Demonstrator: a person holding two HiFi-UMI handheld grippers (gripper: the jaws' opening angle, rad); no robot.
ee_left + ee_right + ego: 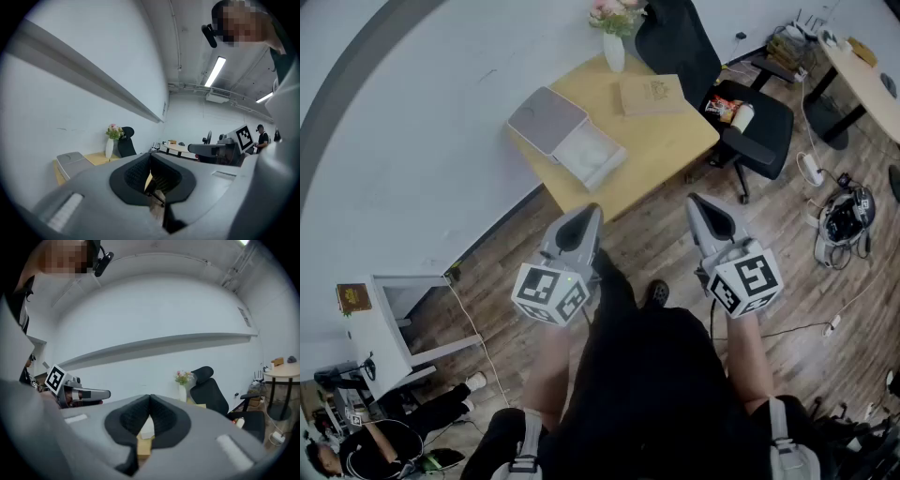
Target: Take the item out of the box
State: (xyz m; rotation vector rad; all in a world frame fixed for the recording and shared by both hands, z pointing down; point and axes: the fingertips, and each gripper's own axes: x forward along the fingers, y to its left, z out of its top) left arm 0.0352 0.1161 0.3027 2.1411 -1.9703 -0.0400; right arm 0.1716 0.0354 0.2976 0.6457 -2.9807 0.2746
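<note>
Starting at the claws: the left gripper (150, 158) was noted with its jaws pressed fully together and nothing between the pads. The right gripper (150, 398) was found the same, closed and empty. Both were held side by side, tips aimed toward 12 o'clock, well apart from any object, over the wooden floor (825, 309).

Ahead, the box (546, 117), grey with a white part lying beside it toward 4 o'clock, was logged on the table (670, 141), at about 11 o'clock from the left claw and near the table's 9 o'clock corner. The item inside could not be made out, and whether the white part was tray or contents could not be told. The task was judged not yet begun.

Also recorded on the table were a flat brown packet (652, 94) at 2 o'clock of the box and a vase (614, 52) of flowers at the far edge. An office chair (750, 122) was noted at 3 o'clock of the table.

Hazards judged:
- The box could be shoved rather than gripped if the jaws were brought in closed.
- So near the corner, it could be pushed off by a one-sided pull.
- The vase could be toppled by a long reach.
- The box could be lifted along with the item unless pinned by the other claw.
</note>
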